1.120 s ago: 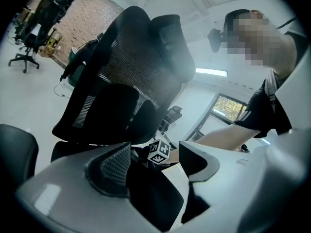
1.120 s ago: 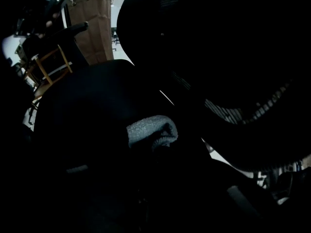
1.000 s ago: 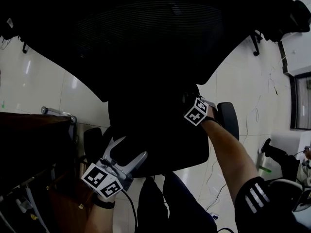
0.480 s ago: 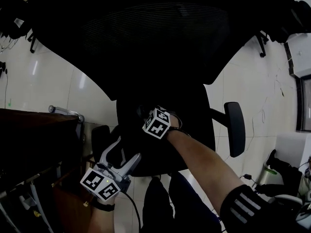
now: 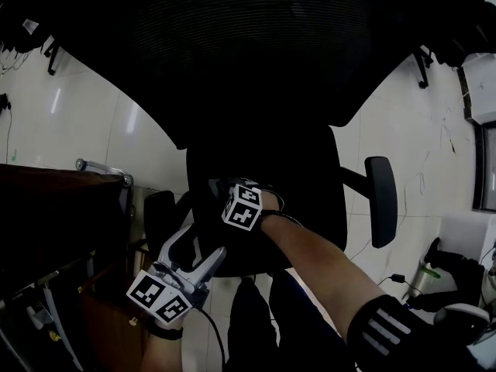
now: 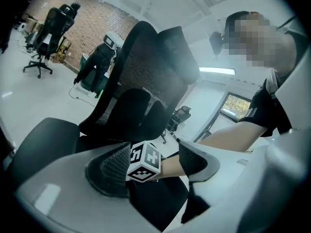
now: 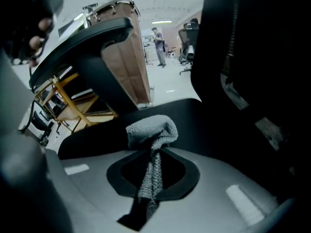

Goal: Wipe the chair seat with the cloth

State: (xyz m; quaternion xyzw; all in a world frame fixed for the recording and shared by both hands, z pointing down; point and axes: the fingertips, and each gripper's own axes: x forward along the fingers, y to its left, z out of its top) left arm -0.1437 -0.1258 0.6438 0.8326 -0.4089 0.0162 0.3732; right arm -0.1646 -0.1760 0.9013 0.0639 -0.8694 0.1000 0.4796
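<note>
Seat (image 5: 310,200) left edge: right gripper (image 7: 153,152) clamps cloth (image 7: 150,129).

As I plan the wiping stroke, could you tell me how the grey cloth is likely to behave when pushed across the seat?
Probably floppy: the cloth bunches and folds over beyond the right tongs. Its knitted texture likely drags rather than slides on the chair seat.
</note>
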